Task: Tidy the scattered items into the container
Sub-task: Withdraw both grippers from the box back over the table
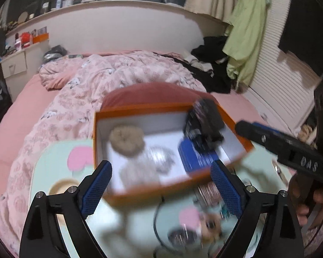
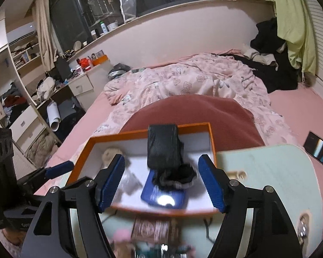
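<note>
An orange box (image 1: 140,109) with a white inside stands on a mint-green tray table (image 2: 269,172) on the bed. In it lie a beige fluffy scrunchie (image 1: 127,139), a clear crinkled bag (image 1: 159,159), a blue booklet (image 2: 163,195), a black pouch (image 2: 163,148) and a black scrunchie (image 2: 176,178). My left gripper (image 1: 160,165) hangs open over the box's near edge, with nothing between its pads. My right gripper (image 2: 162,158) is open too; the black pouch and scrunchie show between its fingers, and the pads touch neither. On the table in front of the box lie a brown patterned item (image 2: 155,230) and blurred small things (image 1: 206,225).
A crumpled pink floral duvet (image 2: 193,81) covers the bed behind the box. A phone (image 2: 318,150) lies on the pink sheet to the right. Black clothes (image 2: 277,73) are heaped at the far right, and a cluttered desk with drawers (image 2: 81,86) stands on the left.
</note>
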The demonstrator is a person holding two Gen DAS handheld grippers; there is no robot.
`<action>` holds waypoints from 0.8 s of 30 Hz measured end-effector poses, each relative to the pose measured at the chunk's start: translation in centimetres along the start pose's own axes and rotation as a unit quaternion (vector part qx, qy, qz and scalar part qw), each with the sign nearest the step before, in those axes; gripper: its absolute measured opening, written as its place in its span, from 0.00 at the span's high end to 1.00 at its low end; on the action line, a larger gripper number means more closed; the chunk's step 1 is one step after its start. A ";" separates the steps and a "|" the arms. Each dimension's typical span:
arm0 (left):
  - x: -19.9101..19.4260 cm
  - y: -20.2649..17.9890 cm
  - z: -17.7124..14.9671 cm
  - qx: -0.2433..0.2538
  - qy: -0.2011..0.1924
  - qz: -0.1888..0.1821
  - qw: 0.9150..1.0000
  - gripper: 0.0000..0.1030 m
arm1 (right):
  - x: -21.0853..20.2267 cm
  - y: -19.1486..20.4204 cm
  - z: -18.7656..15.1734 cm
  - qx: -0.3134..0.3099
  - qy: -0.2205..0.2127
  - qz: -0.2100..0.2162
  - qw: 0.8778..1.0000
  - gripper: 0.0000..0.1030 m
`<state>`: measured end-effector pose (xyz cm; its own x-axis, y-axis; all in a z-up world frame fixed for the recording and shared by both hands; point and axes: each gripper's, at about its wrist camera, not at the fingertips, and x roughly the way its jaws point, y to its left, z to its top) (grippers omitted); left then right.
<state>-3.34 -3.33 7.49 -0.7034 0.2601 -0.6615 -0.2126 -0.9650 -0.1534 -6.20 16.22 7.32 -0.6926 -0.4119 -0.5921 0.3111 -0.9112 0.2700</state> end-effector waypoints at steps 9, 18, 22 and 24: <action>-1.6 -2.8 -7.7 0.015 0.051 0.006 0.999 0.09 | -3.5 0.0 -5.7 -0.038 0.030 -0.035 0.998 0.27; 0.2 -3.5 -10.2 0.032 0.093 0.076 0.992 0.00 | -3.7 -1.1 -11.6 -0.064 0.099 -0.073 0.990 0.27; 0.1 -3.5 -10.3 0.033 0.089 0.074 0.993 0.00 | -3.3 -0.7 -13.1 -0.082 0.094 -0.118 0.985 0.12; 0.0 -3.4 -10.5 0.032 0.087 0.074 0.993 0.00 | -3.3 -0.6 -13.4 -0.086 0.093 -0.114 0.985 0.08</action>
<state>4.54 -0.36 0.35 -0.6037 0.1011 -0.7907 -0.1633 -0.9866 -0.0015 4.67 18.07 -1.08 -0.6307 -0.1745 -0.7562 0.2779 -0.9606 -0.0101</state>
